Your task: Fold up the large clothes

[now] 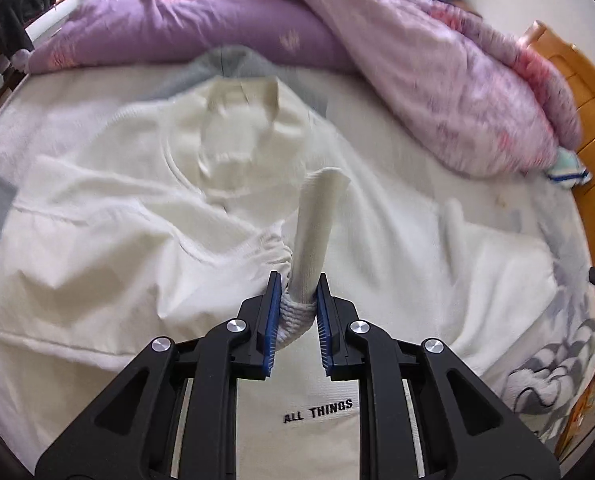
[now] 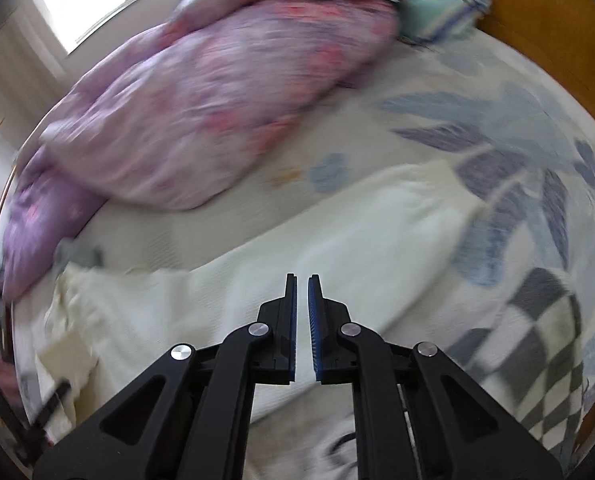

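Legible text: one embroidered line, "ALL THINGS" (image 1: 317, 411), in black capitals on the white sweatshirt (image 1: 97, 248), visible between the left gripper's arms. No other writing is readable in either view.

Item count: one white sweatshirt, one purple floral duvet (image 1: 201, 24), one small pale-green cloth with blue edging (image 1: 568, 168), two grippers.

The sweatshirt lies spread flat on the patterned bedsheet (image 2: 509, 148), collar (image 1: 241, 96) toward the duvet. A grey garment (image 1: 225, 62) shows beneath it at the collar and at the left edge of the left view.

Left gripper (image 1: 298, 284): clenched on the ribbed cuff (image 1: 295, 314) of one sleeve (image 1: 317, 216), which stands up from between the blue pads (image 1: 272, 312) above the sweatshirt body.

Right gripper (image 2: 302, 284): the jaws stand nearly together with a narrow gap and nothing between them, above the other sleeve (image 2: 377, 224) lying extended on the sheet. The right view is motion-blurred.

The wooden bed frame (image 1: 593, 120) borders the mattress on the right.
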`<state>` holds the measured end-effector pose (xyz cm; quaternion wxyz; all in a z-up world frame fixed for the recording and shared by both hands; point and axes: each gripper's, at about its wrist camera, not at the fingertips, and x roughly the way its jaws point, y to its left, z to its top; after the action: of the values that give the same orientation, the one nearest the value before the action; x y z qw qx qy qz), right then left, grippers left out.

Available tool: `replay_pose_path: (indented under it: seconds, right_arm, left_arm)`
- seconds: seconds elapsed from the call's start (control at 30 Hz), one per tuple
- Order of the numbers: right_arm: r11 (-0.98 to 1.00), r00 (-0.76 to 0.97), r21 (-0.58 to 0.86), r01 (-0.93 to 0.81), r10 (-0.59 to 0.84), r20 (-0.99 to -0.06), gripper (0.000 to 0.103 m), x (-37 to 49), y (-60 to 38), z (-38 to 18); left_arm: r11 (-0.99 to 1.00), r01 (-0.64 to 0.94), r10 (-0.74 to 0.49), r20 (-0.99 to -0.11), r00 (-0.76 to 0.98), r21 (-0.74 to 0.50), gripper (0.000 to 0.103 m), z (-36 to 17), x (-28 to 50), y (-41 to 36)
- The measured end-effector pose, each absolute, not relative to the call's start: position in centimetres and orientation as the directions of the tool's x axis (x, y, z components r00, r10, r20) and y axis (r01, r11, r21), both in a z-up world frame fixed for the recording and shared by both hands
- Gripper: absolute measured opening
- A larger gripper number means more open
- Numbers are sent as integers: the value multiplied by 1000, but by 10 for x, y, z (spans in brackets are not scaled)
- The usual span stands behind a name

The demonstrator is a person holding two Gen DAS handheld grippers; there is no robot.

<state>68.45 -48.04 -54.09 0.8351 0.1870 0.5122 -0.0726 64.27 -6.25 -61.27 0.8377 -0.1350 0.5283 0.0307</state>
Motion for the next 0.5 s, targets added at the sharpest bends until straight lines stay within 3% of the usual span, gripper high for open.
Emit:
replay_pose_path:
  seconds: [0.1, 0.17, 0.2, 0.27, 0.33, 0.4, 0.43, 0.5]
  right_arm:
    - [862, 435, 268, 431, 61, -898, 12, 688, -533, -562]
    - [824, 396, 258, 505, 45, -917, 37, 691, -562, -578]
    - [804, 386, 272, 529, 58, -921, 57, 691, -573, -583]
    - [751, 375, 326, 574, 113, -920, 58, 697, -595, -600]
    - [732, 357, 318, 603, 108, -928, 58, 705, -606, -612]
    - [722, 309, 281, 633, 97, -946, 60, 717, -610, -628]
    - [715, 300, 272, 644, 91, -950, 60, 720, -612, -633]
    - [705, 266, 256, 661, 98, -959, 60, 730, -615, -648]
  left_arm:
    - [969, -178, -77, -898, 434, -169, 17, -621, 640, -79]
    - [975, -153, -79, -900, 429, -159, 18, -625, 642, -92]
    - [977, -147, -80, -903, 423, -155, 18, -626, 642, -94]
    - [979, -131, -85, -902, 424, -154, 19, -628, 643, -103]
    - [981, -126, -87, -911, 403, -149, 34, -634, 646, -111]
    - [980, -119, -107, -921, 374, -162, 40, -643, 646, -118]
    - [979, -111, -122, -924, 363, -173, 53, -646, 646, -120]
    - [970, -100, -176, -920, 350, -224, 67, -648, 643, -121]
